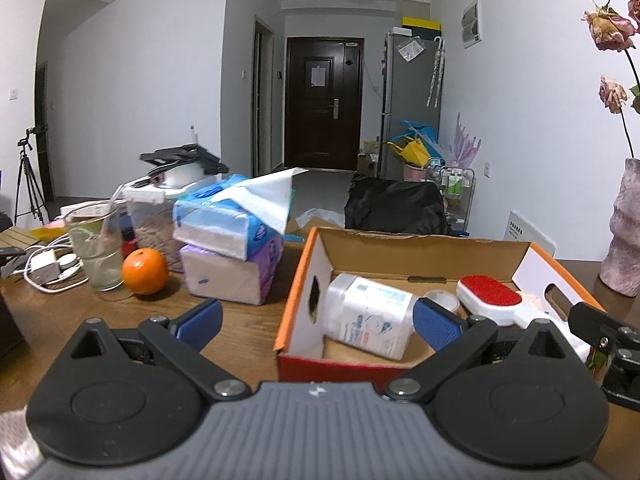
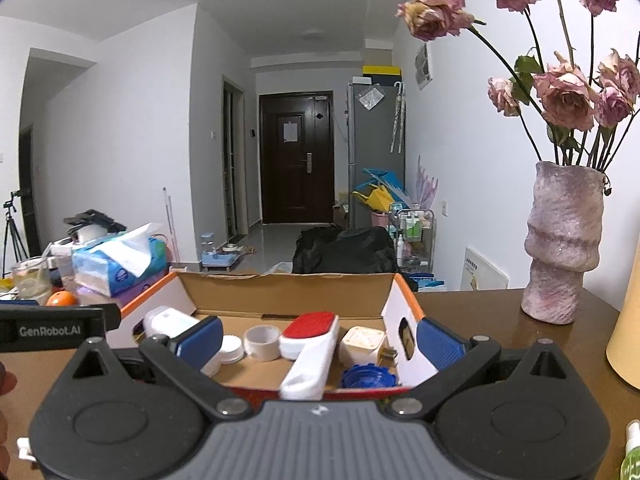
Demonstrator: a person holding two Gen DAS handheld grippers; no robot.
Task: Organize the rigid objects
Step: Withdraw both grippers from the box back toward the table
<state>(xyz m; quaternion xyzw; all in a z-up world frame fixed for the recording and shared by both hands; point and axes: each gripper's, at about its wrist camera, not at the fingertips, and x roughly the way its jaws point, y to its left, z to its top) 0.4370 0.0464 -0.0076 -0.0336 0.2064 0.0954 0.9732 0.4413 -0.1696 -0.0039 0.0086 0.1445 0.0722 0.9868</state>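
An open cardboard box (image 1: 420,250) (image 2: 288,286) with orange edges stands on the wooden table. Inside lie a white plastic bottle (image 1: 368,316) (image 2: 170,322), a red-and-white lint brush (image 1: 490,300) (image 2: 308,344), a roll of tape (image 2: 262,342) (image 1: 442,299), a white plug adapter (image 2: 362,346) and a blue round lid (image 2: 368,376). My left gripper (image 1: 316,322) is open and straddles the box's left wall, holding nothing. My right gripper (image 2: 320,340) is open just in front of the box, empty, its fingers spread about as wide as the box.
Left of the box are stacked tissue packs (image 1: 232,240), an orange (image 1: 145,271), a glass with a straw (image 1: 96,252), and cables with a charger (image 1: 44,266). A pink vase of dried roses (image 2: 562,244) stands to the right. A yellow object (image 2: 626,320) is at the far right edge.
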